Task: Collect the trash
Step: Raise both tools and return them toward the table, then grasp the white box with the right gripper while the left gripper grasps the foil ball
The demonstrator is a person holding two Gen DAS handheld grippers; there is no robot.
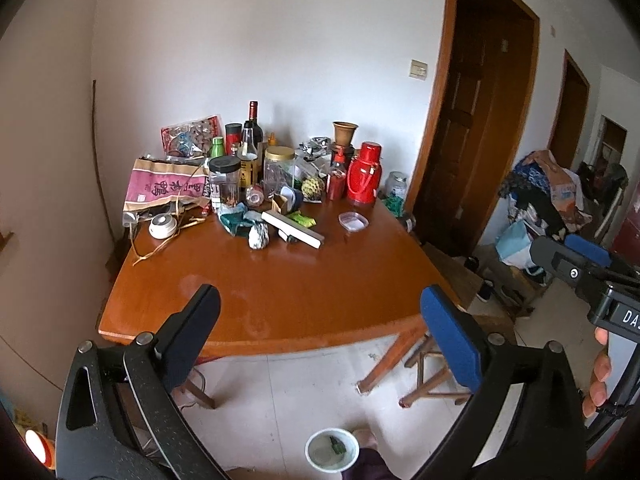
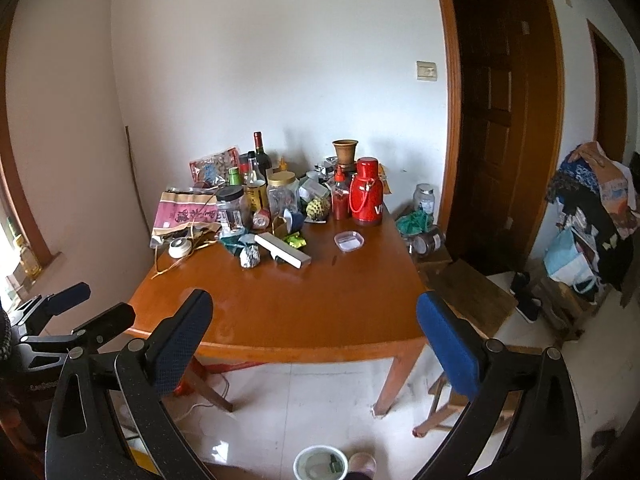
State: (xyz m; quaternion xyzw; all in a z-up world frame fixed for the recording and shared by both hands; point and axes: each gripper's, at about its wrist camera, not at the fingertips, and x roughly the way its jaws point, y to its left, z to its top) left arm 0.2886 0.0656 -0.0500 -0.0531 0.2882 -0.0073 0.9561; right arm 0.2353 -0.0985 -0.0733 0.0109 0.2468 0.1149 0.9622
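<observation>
left gripper (image 1: pixel 320 316): fingers spread wide, empty | right gripper (image 2: pixel 314 320): fingers spread wide, empty | both short of brown wooden table (image 2: pixel 304 312) | crumpled silver foil wrapper (image 2: pixel 250 258) mid-table beside long white box (image 2: pixel 283 251) | white cup (image 2: pixel 320 462) on floor below

A home: cluttered wooden dining table (image 1: pixel 280 280) (bottles, thermos (image 1: pixel 362 174)), wooden doors, tiled floor.

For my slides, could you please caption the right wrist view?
Open right gripper facing a cluttered wooden table; white bin on the floor below.
</observation>
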